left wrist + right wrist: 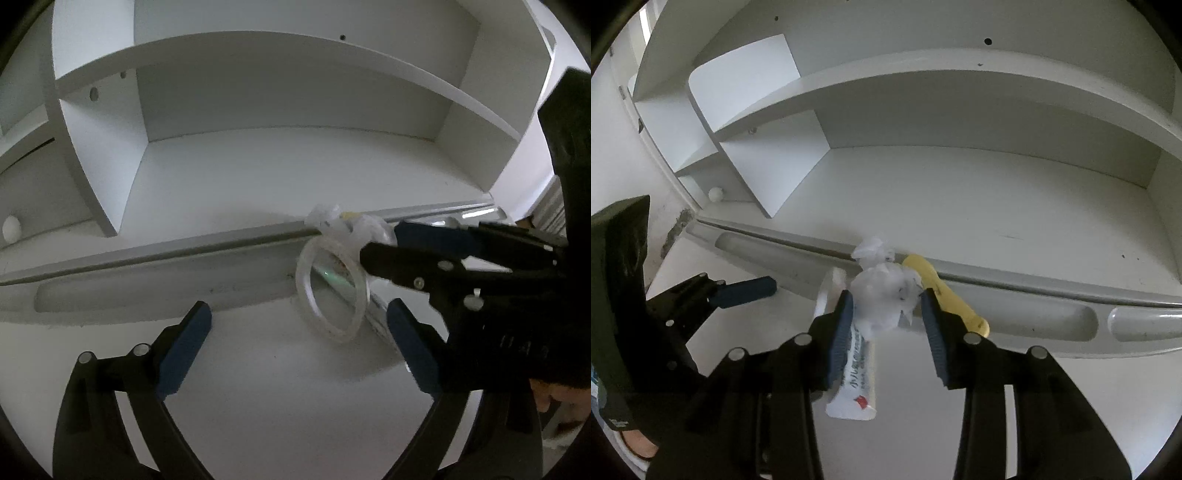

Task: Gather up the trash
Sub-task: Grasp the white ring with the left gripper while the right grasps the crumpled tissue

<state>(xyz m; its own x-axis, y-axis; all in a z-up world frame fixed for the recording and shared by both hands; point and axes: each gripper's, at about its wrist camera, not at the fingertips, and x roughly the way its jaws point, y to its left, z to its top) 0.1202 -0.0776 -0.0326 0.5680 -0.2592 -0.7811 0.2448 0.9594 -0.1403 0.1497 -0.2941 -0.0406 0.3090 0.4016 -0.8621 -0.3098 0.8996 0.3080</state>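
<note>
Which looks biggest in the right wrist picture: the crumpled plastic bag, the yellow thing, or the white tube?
1. White tube, the longest, but nearest the camera, so its lead is unsure.
2. Crumpled plastic bag and yellow thing look alike; the yellow thing is partly hidden.

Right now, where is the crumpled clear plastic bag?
In the right wrist view, the crumpled plastic bag sits between the right gripper fingers, with the yellow object on its right.

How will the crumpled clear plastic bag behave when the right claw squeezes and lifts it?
The crumpled plastic bag looks thin and wrinkled, so it will probably collapse between the pads. It seems very light, likely lifting easily. Its film may slip, and it lies against the white tube, which it might nudge.
</note>
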